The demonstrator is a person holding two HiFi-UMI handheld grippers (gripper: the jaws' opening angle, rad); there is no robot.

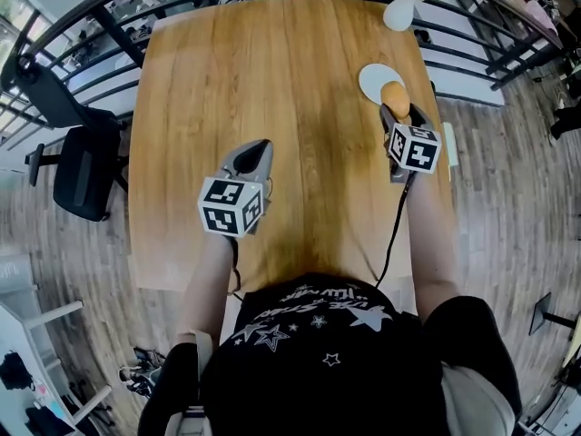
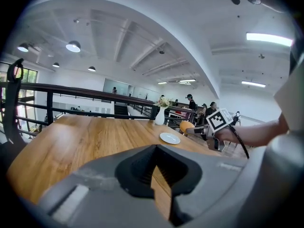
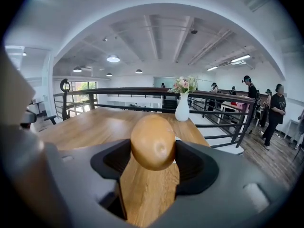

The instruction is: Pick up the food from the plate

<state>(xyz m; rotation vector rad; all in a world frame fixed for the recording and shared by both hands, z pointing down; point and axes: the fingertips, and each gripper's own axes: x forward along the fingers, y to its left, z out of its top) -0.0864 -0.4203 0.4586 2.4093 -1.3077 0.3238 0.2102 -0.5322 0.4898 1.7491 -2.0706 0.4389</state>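
The food [image 1: 394, 95] is a smooth golden-brown roll, clamped between the jaws of my right gripper [image 1: 396, 109]. In the right gripper view the roll [image 3: 153, 141] fills the gap between both pads of that gripper [image 3: 153, 151]. From the left gripper view the roll [image 2: 186, 126] hangs above the table, just right of the plate. The small white plate [image 1: 375, 78] lies bare at the table's far right, also seen as the plate [image 2: 169, 137]. My left gripper [image 1: 260, 145] hovers over mid-table with its jaws together and nothing in them [image 2: 154, 150].
A white vase [image 1: 399, 12] with flowers stands at the far right corner, beyond the plate. A black railing [image 1: 82, 12] runs round the far side of the wooden table [image 1: 227, 80]. A black office chair [image 1: 86, 171] sits off the left edge. People stand beyond the railing.
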